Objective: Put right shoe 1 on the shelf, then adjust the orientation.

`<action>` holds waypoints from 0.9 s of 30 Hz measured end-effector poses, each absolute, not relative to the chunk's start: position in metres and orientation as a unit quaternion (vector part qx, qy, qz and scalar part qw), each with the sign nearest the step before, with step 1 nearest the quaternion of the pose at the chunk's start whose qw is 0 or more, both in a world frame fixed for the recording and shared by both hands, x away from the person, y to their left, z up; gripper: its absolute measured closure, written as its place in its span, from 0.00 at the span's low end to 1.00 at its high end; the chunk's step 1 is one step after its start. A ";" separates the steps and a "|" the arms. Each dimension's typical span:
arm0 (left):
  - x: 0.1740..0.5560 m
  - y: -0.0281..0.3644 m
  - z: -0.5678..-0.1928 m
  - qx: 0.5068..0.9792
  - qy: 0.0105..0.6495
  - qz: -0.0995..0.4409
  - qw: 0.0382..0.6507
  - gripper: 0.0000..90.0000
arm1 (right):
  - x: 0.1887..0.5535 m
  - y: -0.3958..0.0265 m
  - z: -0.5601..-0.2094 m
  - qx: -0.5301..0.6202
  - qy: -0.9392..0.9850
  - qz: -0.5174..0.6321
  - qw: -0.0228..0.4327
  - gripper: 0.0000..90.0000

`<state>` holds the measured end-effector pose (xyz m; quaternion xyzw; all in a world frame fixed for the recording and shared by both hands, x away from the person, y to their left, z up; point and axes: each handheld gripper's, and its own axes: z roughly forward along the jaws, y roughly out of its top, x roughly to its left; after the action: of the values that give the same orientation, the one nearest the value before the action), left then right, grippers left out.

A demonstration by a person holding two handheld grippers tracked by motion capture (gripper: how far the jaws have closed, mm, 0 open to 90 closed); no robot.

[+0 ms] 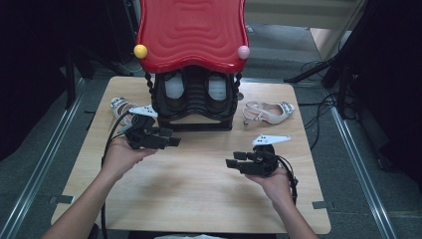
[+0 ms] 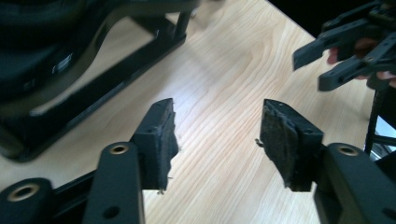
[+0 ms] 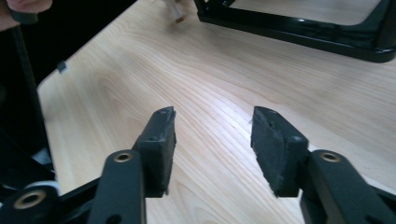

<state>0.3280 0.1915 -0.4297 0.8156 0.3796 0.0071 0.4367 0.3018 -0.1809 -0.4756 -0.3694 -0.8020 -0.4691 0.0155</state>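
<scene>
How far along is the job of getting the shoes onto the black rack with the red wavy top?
Done: a dark pair already sits inside the black rack with the red wavy top. In hand: nothing; the left gripper and right gripper hover over the wooden table with jaws open and empty. Left: the pale slingback heeled shoe right of the rack, and its match on the left.

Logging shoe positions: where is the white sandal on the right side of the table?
In the high view, the white sandal lies on its side on the table, far right, just right of the black shoe rack.
</scene>
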 end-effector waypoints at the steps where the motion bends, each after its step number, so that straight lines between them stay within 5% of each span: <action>1: 0.328 0.194 -0.432 0.811 0.384 0.006 0.442 0.53 | 0.301 -0.183 -0.477 -0.365 -0.802 -0.472 0.012 0.56; 10: 0.323 0.218 -0.453 0.797 0.409 0.004 0.444 0.64 | 0.300 -0.202 -0.475 -0.396 -0.780 -0.484 -0.024 0.58; 21: 0.322 0.242 -0.458 0.791 0.425 0.015 0.440 1.00 | 0.307 -0.206 -0.476 -0.414 -0.778 -0.472 -0.011 0.68; 27: 0.327 0.258 -0.460 0.776 0.449 0.017 0.443 1.00 | 0.308 -0.206 -0.479 -0.417 -0.787 -0.454 -0.025 0.63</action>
<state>0.3270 0.2583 -0.4605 0.7758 0.4492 0.0166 0.4428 0.3075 -0.2065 -0.4786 -0.4167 -0.7873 -0.4537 -0.0253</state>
